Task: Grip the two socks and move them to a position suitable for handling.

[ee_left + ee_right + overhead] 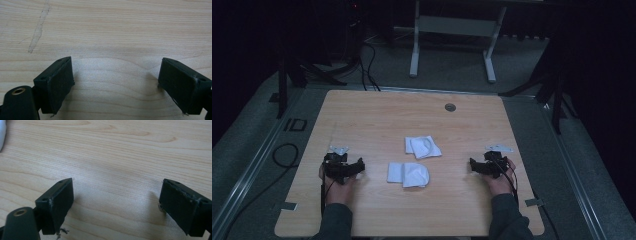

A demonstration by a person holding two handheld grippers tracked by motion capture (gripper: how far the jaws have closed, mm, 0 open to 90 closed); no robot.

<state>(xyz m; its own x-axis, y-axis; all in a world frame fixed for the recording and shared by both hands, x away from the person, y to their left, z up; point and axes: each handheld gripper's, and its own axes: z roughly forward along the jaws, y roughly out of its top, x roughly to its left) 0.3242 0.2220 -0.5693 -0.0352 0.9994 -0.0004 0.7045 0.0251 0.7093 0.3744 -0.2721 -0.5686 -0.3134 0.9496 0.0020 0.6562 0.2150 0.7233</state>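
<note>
Wooden table (377,112), light grain, rounded corners, standing on grey carpet; a small round grommet (450,107) is set near its far edge, and a pale scuff mark (37,30) runs along the boards in the left gripper view. Metal desk frame (452,30), white-grey, on the floor beyond the table, well apart from it. Black cables (367,70) trail across the carpet at the far left. Two forearms in dark sleeves enter from the near edge. Left gripper (357,165), black, held low over the table's near-left part with a grey plate on top; in its own view (116,82) the two padded jaws stand wide apart with bare wood between them, nothing held. Right gripper (473,165), black, held low over the near-right part, likewise topped by a grey plate; in its own view (116,205) the jaws stand wide apart over bare wood, nothing held, with a few loose threads hanging from the left pad. Nearer white sock (408,174), folded, lying flat at the table's middle, between the two grippers and apart from both; a white sliver at the upper left corner of the right gripper view (2,135) is probably one of the socks. Farther white sock (422,147), folded, lying flat just beyond the nearer one, close to it but not touching.
</note>
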